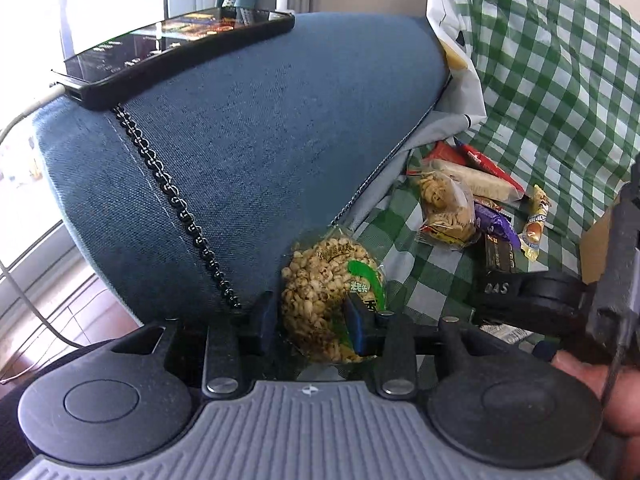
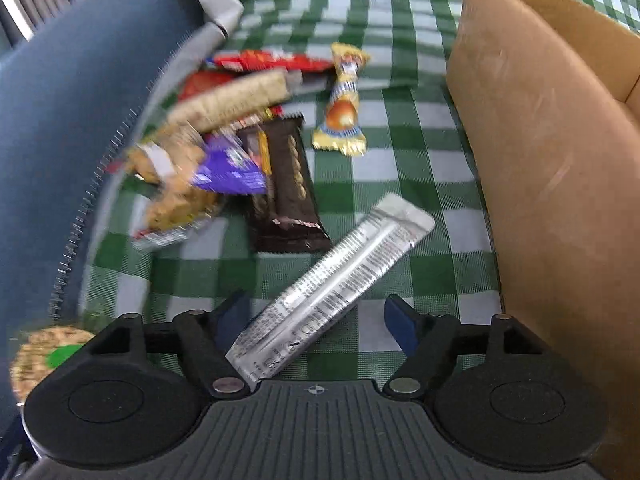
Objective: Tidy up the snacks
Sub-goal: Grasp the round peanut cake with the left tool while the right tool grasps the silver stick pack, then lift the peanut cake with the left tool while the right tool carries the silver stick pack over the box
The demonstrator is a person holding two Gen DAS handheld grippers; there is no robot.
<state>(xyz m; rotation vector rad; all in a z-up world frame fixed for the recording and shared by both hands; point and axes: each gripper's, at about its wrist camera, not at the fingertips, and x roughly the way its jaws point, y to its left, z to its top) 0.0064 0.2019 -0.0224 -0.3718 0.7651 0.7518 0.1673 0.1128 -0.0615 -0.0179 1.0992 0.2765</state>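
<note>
My left gripper (image 1: 312,316) is shut on a round puffed-grain cake (image 1: 328,296) in clear wrap with a green label, held up in front of a blue sofa arm (image 1: 248,152). The cake also shows in the right wrist view (image 2: 44,354) at the lower left. My right gripper (image 2: 320,316) is open, its fingers either side of a silver snack bar (image 2: 332,280) lying on the green checked cloth (image 2: 400,184). A pile of snacks lies beyond: a brown chocolate pack (image 2: 286,188), a purple pack (image 2: 228,168), a biscuit bag (image 2: 176,200), a gold candy (image 2: 344,104).
A brown cardboard box (image 2: 552,152) stands at the right of the cloth. A black phone (image 1: 176,48) with a cable lies on top of the sofa arm. The right gripper's body (image 1: 536,296) shows at the right of the left wrist view.
</note>
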